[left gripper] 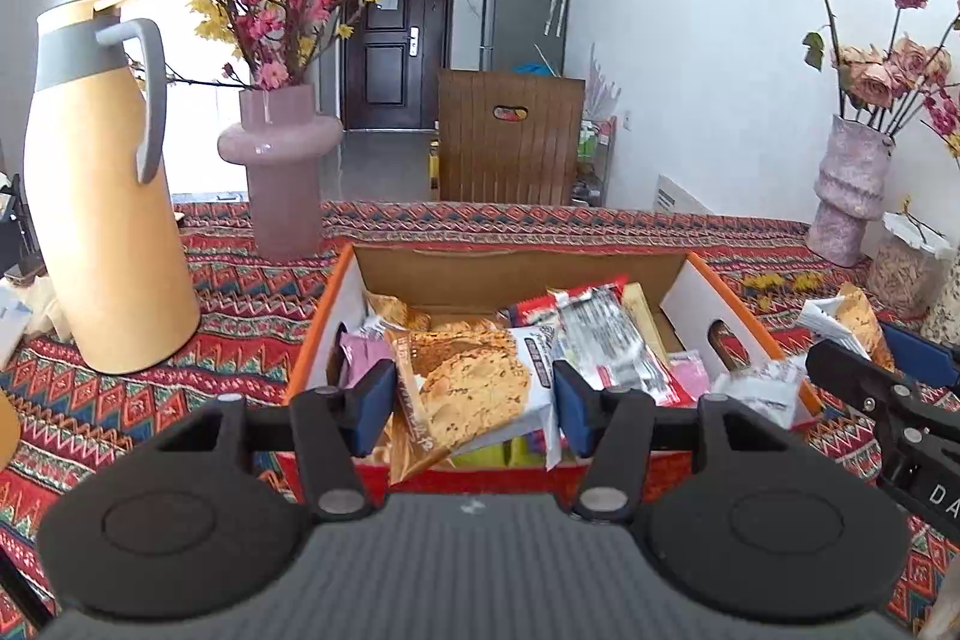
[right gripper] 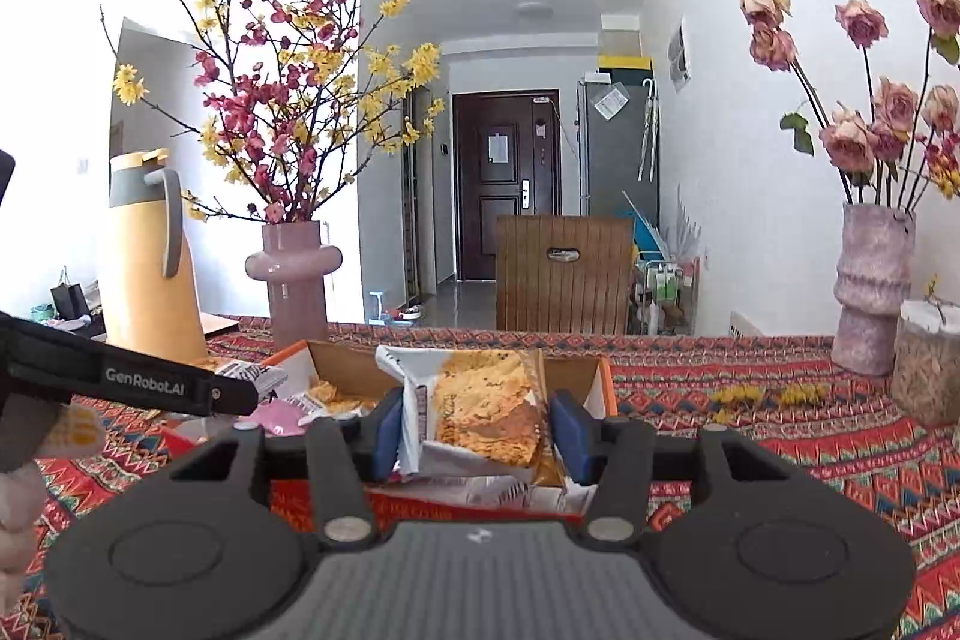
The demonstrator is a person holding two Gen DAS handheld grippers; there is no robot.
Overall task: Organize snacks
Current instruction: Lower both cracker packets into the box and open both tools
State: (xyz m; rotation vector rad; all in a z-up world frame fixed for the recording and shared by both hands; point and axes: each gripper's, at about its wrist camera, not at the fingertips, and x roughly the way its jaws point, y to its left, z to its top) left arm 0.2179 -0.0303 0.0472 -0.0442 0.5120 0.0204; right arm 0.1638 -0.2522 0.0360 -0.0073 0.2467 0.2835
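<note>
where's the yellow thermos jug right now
The yellow thermos jug stands upright on the patterned tablecloth at the far left of both wrist views, left of the pink vase and the orange snack box.

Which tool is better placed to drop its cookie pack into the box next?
Left. The left tool holds its cookie pack above the box; the right tool seems nearer its edge.
</note>
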